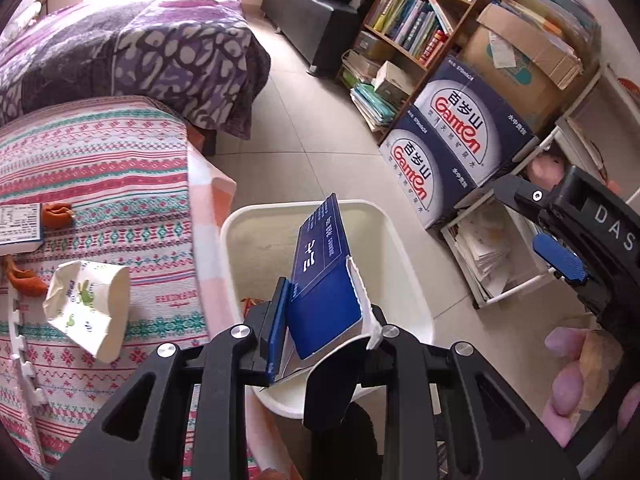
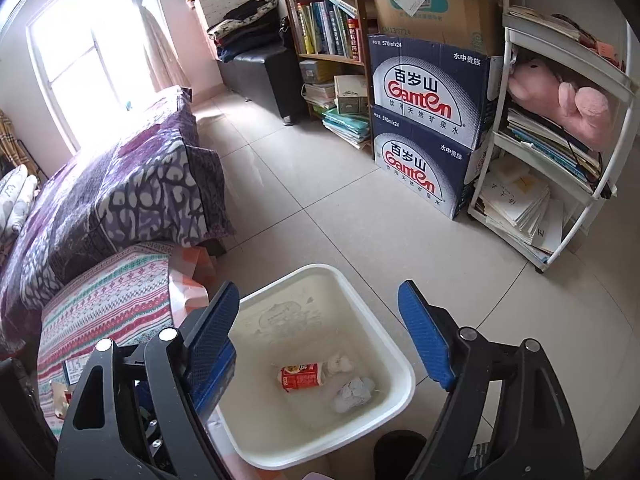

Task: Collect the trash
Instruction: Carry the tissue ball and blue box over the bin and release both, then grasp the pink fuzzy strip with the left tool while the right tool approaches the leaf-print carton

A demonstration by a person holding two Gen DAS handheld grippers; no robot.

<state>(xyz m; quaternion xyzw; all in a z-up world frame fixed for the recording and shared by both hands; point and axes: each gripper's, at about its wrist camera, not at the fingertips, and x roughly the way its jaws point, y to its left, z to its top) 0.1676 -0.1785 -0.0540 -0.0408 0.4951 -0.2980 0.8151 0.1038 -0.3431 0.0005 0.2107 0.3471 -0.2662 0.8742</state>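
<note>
My left gripper is shut on a flattened blue carton with a torn white edge, holding it upright over the white bin on the floor. In the right wrist view my right gripper stands open above the same bin with nothing between its fingers. On the bin's bottom lie a red packet, a white paper wad and a grey paper wad. A crumpled white paper cup and orange peels lie on the patterned tablecloth left of the bin.
A bed with a purple blanket stands behind the table. Two stacked blue Ganten boxes, a bookshelf and a white rack of papers line the right wall. Tiled floor lies between them. A small labelled box sits at the table's left.
</note>
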